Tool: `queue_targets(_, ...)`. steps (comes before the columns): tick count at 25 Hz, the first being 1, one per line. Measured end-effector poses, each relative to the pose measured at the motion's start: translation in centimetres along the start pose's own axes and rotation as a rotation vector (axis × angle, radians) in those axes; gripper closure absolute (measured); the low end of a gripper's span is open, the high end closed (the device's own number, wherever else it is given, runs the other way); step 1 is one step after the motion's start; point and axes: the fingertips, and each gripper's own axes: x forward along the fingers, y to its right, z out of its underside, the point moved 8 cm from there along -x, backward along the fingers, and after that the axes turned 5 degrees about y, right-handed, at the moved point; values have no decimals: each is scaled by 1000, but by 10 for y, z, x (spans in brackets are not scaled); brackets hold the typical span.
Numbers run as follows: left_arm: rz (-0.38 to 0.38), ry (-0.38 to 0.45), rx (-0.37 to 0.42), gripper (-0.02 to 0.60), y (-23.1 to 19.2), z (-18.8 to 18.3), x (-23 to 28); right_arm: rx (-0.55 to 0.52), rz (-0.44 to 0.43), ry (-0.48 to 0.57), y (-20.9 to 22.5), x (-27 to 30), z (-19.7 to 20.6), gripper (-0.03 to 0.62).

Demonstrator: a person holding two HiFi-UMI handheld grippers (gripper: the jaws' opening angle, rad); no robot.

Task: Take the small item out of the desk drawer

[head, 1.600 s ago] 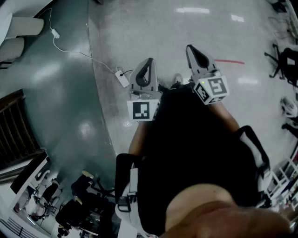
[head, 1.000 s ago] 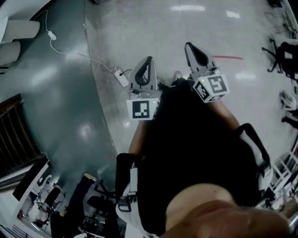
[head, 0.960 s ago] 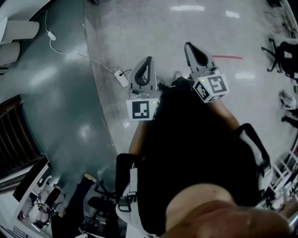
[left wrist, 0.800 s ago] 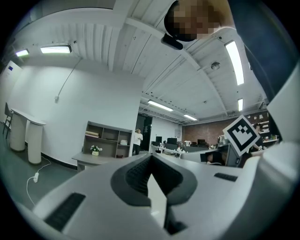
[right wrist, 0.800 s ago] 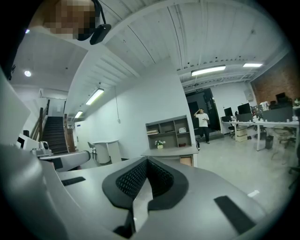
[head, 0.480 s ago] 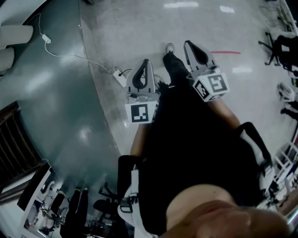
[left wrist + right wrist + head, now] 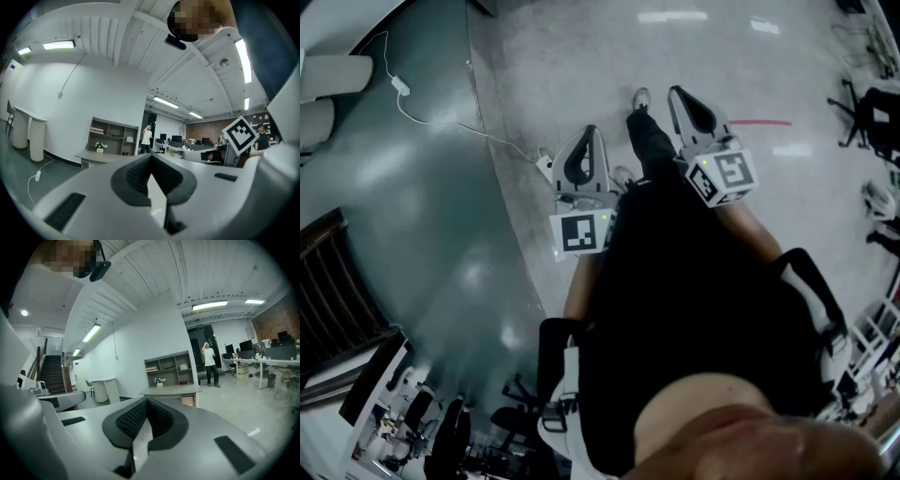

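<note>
The left gripper (image 7: 150, 157) is held with its jaws pressed together, tip to tip, and nothing is pinched between them. The right gripper (image 7: 146, 401) is closed in the same way, on nothing. In the middle of the right gripper view, well beyond the jaws, a grey desk (image 7: 171, 390) is seen against the white wall. A wood-coloured drawer (image 7: 188, 401) is set under its right end, but whether it is open cannot be told. A small potted plant (image 7: 160, 381) is placed on the desk top. Behind it stands an open shelf unit (image 7: 168, 363). Stacked books (image 7: 151, 368) are kept in its upper left compartment and a white object (image 7: 183, 366) in its upper right one. The small item cannot be made out in any view.
</note>
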Motion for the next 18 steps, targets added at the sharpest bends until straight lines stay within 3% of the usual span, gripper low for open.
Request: queue_targets(18, -8, -25, 13, 583, -51, -20, 250, 7, -48, -40, 143, 199, -51, 603)
